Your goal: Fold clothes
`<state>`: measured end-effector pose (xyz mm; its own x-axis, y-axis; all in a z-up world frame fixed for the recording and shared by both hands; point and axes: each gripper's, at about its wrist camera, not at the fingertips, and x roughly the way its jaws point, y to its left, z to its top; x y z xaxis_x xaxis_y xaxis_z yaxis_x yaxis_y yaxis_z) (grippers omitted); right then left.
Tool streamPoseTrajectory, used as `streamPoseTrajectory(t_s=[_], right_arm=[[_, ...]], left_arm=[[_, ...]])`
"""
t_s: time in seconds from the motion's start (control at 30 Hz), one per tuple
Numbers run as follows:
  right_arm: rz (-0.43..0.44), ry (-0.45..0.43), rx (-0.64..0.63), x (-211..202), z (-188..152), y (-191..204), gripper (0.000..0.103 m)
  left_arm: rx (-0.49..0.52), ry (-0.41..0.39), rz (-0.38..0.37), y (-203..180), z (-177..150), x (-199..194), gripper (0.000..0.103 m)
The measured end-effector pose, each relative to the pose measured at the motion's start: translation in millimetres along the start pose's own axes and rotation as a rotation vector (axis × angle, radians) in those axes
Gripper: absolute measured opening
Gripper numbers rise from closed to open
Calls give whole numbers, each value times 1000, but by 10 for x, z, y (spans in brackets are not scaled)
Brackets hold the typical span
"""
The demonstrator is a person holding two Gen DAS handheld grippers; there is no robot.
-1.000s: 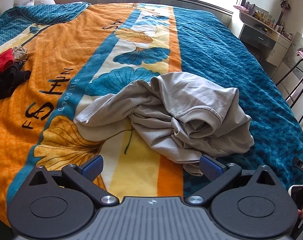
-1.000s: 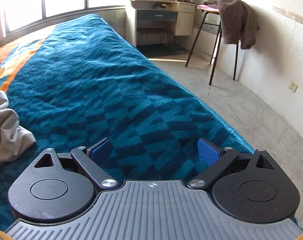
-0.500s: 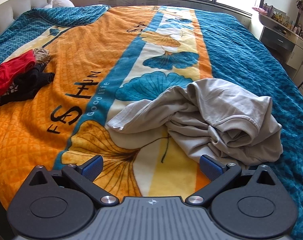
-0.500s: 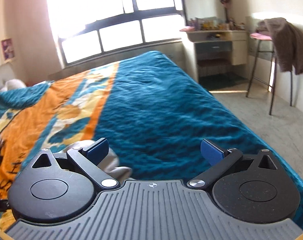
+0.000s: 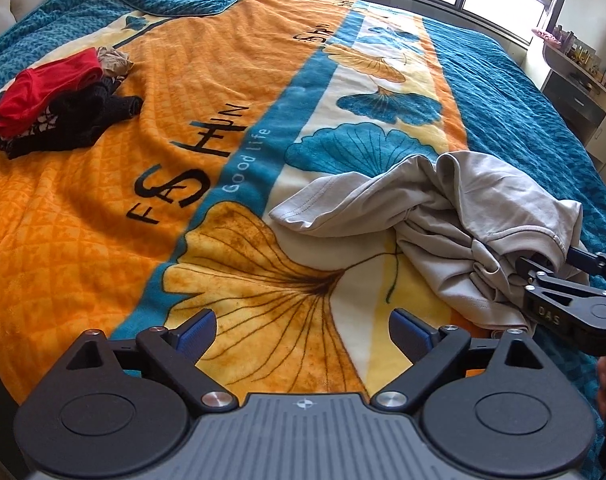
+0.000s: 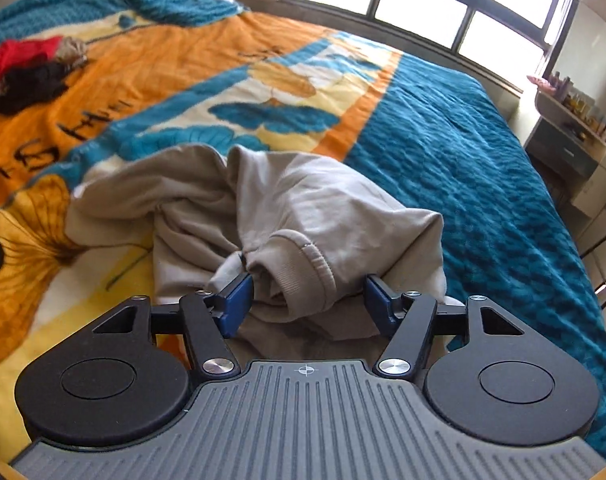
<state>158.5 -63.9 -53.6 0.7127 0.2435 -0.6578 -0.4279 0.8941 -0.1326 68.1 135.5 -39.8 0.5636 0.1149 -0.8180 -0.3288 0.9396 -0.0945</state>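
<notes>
Spread wide around a ribbed cuff of the crumpled beige cotton sweatshirt [image 6: 303,216] at centre frame on the orange-and-teal blanket [image 5: 103,240], the right claw [image 6: 307,300] risks pinching several bunched layers together, while the left claw [image 5: 303,328] hovers spread, empty.

Soft matt grey cloth shirt [image 6: 303,208] lies on fuzzy, quilted blanket [image 5: 103,220].

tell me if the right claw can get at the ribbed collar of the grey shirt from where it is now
Probably yes. The right claw is open, and the grey shirt has its ribbed collar bunched between the two fingers with nothing else in the way.
</notes>
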Motion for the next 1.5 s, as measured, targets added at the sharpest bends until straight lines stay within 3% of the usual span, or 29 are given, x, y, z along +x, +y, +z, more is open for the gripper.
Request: streamPoseTrajectory(t_s=[0.07, 0.13, 0.3, 0.43, 0.5, 0.57, 0.63, 0.67, 0.7, 0.73, 0.77, 0.83, 0.87, 0.9, 0.93, 0.97, 1.0, 1.03, 1.1, 1.27, 1.37, 1.43, 1.5], right_arm=[[11, -12, 66, -1, 111, -48, 50], [21, -24, 133, -2, 221, -97, 5], [57, -63, 308, -34, 511, -230, 5], [248, -341, 622, -844, 896, -665, 4], [296, -488, 771, -1327, 908, -955, 4], [273, -563, 877, -1697, 769, -1180, 4], [206, -526, 967, -1924, 487, -1374, 5], [154, -465, 970, -1949, 331, -1416, 5], [91, -368, 934, -1909, 164, -1417, 7], [31, -241, 867, -1798, -8, -1386, 19], [-26, -116, 800, -1683, -182, -1351, 23], [-111, 114, 682, -1428, -544, -1237, 27], [-115, 171, 665, -1374, -697, -1195, 27], [-98, 197, 666, -1365, -809, -1157, 27], [-71, 186, 671, -1394, -879, -1114, 35], [-47, 165, 662, -1426, -895, -1062, 44], [-18, 146, 621, -1447, -839, -964, 62], [10, 128, 579, -1468, -782, -866, 66], [70, 96, 493, -1491, -666, -663, 65], [264, 203, 286, -1004, -532, 39, 63], [248, 227, 186, -682, -515, 322, 63], [203, 236, 110, -512, -505, 459, 76], [149, 264, 27, -362, -513, 597, 80]], left_arm=[[-5, 4, -17, 33, -18, 1, 93], [-7, 2, -29, 57, -28, -10, 93], [-34, -30, -46, 146, -23, -106, 93], [-59, -73, -40, 232, 27, -272, 93], [-64, -100, -46, 270, 53, -373, 94], [-59, -124, -60, 291, 75, -469, 94], [-33, -143, -80, 277, 79, -545, 94], [-16, -150, -87, 258, 70, -571, 95], [-4, -151, -94, 235, 54, -581, 95], [9, -151, -100, 212, 37, -590, 95], [18, -143, -104, 182, 17, -579, 95], [31, -123, -108, 119, -27, -543, 95], [31, -113, -108, 89, -47, -524, 95], [29, -104, -108, 67, -68, -513, 95], [26, -94, -108, 45, -90, -503, 95], [27, -88, -111, 27, -105, -495, 95], [26, -84, -108, 20, -117, -487, 95], [25, -80, -105, 15, -128, -479, 95], [15, -76, -93, 21, -151, -466, 95], [-41, -61, -65, 193, -200, -445, 95], [-62, -55, -47, 305, -234, -434, 95], [-70, -47, -47, 362, -248, -414, 95], [-74, -43, -48, 399, -261, -392, 95]])
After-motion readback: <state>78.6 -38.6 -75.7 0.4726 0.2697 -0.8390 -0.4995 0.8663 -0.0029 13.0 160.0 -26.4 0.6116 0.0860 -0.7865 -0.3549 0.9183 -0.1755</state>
